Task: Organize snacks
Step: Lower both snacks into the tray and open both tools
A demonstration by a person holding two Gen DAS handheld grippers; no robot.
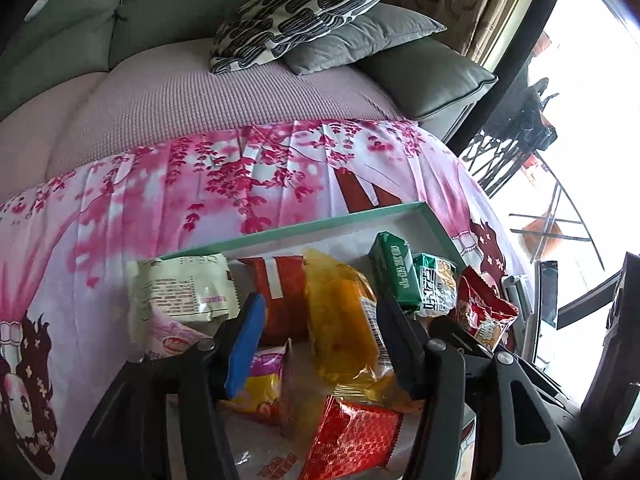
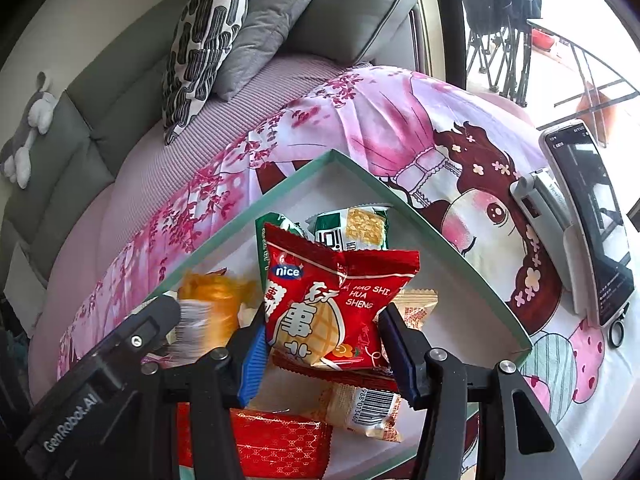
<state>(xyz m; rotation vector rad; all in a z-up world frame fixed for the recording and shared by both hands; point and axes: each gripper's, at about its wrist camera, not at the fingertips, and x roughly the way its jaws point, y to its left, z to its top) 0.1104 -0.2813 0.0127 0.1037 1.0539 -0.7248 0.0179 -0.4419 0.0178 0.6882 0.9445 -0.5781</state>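
Left claw (image 1: 320, 344): clenched on the yellow packet (image 1: 344, 320), which stands between its fingers above the tray (image 1: 304, 228). Right claw (image 2: 324, 344): grasping the red packet (image 2: 336, 304), held upright between both pads over the tray's near half. Beneath the claws, a red foil packet (image 2: 280, 444) lies at the near edge, with a barcoded beige packet (image 2: 364, 408) to its right. Farther in, green packets (image 2: 356, 228) lie by the far right rim. The tray rests on a pink floral cloth (image 1: 160, 184). A phone (image 2: 596, 216) stands to the right; cushions (image 1: 304, 12) lie farthest.
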